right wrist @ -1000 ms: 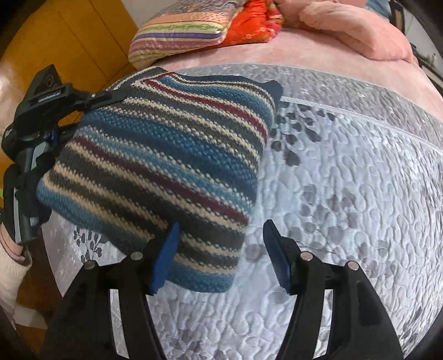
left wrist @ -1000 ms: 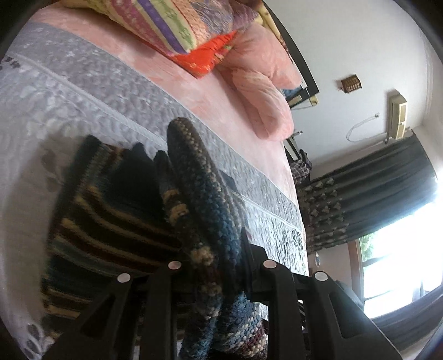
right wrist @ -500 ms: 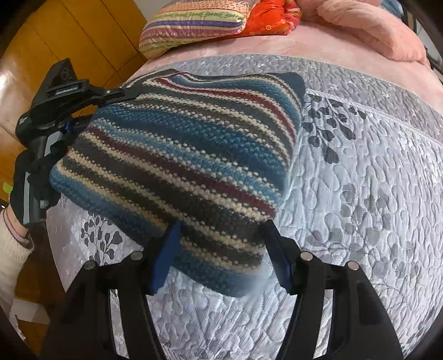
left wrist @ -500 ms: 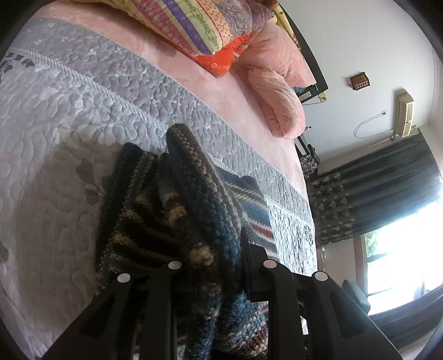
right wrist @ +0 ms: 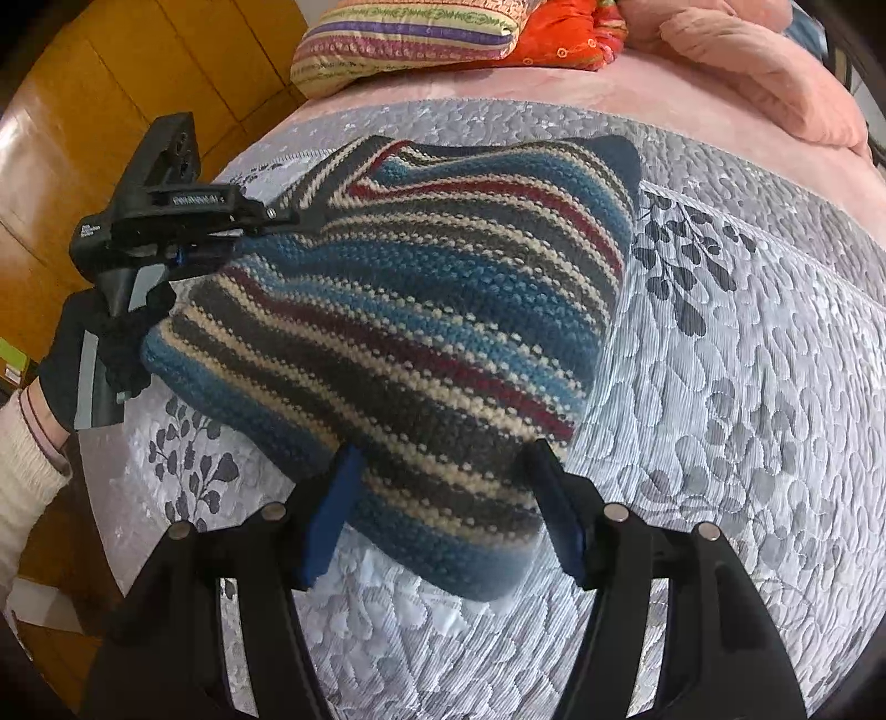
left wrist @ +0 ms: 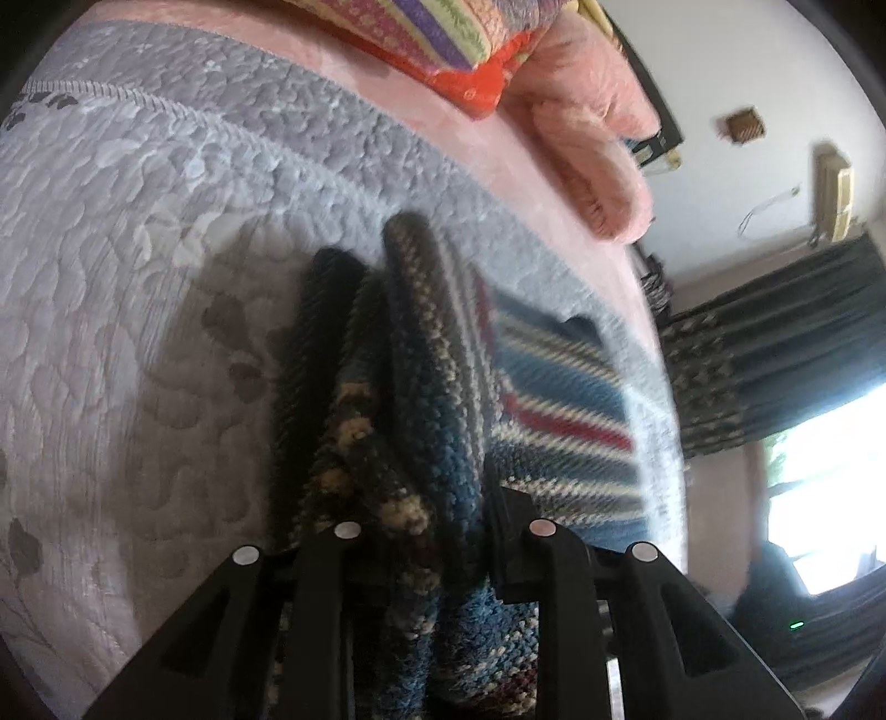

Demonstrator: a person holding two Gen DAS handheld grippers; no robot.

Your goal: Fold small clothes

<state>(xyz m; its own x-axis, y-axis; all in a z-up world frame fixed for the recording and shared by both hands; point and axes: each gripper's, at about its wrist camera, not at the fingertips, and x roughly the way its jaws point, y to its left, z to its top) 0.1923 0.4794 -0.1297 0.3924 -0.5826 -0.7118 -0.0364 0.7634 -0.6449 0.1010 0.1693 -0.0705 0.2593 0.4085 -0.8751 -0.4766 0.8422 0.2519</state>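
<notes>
A striped knit garment (right wrist: 432,310) in blue, grey, cream and red lies folded on the grey quilted bedspread (right wrist: 747,387). My left gripper (left wrist: 437,531) is shut on a bunched edge of the knit garment (left wrist: 421,387), which stands up between its fingers. In the right wrist view the left gripper (right wrist: 166,221) holds the garment's far left edge, with a gloved hand (right wrist: 72,365) below it. My right gripper (right wrist: 443,515) stands open, blue pads (right wrist: 332,515) wide apart, with the garment's near corner lying between them.
A striped pillow (right wrist: 410,39), an orange cushion (right wrist: 565,33) and a pink blanket (right wrist: 764,72) lie at the head of the bed. Wooden panels (right wrist: 111,94) stand to the left. Dark curtains (left wrist: 775,343) and a bright window (left wrist: 830,487) are beyond the bed.
The left gripper has carried its bunched edge farther across the bed, turning the garment. The garment's near corner now lies deeper between the right gripper's open fingers.
</notes>
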